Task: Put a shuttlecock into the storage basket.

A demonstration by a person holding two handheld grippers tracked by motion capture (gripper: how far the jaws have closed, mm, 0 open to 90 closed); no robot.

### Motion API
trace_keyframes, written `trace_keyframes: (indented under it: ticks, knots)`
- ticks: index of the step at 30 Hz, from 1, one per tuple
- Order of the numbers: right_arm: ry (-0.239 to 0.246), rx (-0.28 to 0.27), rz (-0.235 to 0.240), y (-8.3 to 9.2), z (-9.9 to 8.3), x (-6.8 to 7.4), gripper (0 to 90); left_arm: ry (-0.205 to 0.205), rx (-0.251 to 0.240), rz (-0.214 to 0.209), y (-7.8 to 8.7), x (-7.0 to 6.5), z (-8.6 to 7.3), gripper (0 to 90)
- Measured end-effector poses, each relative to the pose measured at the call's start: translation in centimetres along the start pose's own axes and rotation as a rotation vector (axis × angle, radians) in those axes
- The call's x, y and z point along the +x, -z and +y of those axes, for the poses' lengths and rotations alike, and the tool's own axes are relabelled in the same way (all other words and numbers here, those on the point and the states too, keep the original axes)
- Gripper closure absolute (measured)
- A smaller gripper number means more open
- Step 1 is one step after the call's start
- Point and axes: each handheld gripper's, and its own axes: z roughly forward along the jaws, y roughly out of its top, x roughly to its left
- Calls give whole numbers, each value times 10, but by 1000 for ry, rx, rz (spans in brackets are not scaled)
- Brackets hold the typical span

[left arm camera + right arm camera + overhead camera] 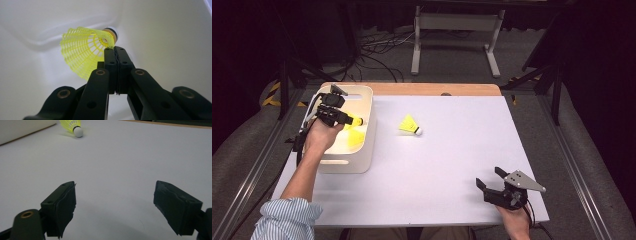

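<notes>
The left gripper [343, 118] hangs inside the cream bin [367, 131] at the worktop's left edge, its jaws pressed together on the skirt edge of a yellow shuttlecock [83, 51]. The cork end points away from the gripper toward the bin wall. It is a yellow mesh cone with a white cap. A second shuttlecock [410, 124] lies on the worktop [452, 150] just right of the bin, nearer the left hand. The right gripper [492, 180] rests far off with jaws spread apart and nothing between them.
</notes>
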Motion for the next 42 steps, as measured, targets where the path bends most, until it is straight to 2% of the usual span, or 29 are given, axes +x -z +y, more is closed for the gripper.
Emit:
trace_keyframes:
  ticks: [2, 5, 6, 12, 18, 24, 29, 38, 42]
  knots:
    - [0, 0, 1, 0, 0, 0, 185, -1, 5, -3, 0, 0, 0, 879]
    - [-1, 0, 0, 0, 0, 0, 186, -1, -4, -9, 0, 0, -1, 786]
    - [0, 1, 1, 0, 0, 0, 185, -4, -7, -11, 1, 0, -1, 786]
    - [3, 4, -3, 0, 0, 1, 185, 2, -26, -20, 7, -3, -4, 631]
    - [3, 5, 0, -1, 0, 0, 186, -13, -49, -22, 15, -7, -8, 562]
    - [4, 6, -2, -1, 0, 1, 186, -30, -83, -44, 25, -13, -12, 533]
    - [4, 6, -2, -1, 0, 1, 186, -41, -88, -44, 27, -15, -14, 519]
    - [7, 8, -2, -1, 0, 1, 186, -69, -131, -51, 39, -24, -19, 483]
    - [7, 8, -2, -1, 0, 1, 186, -82, -150, -67, 44, -29, -21, 473]
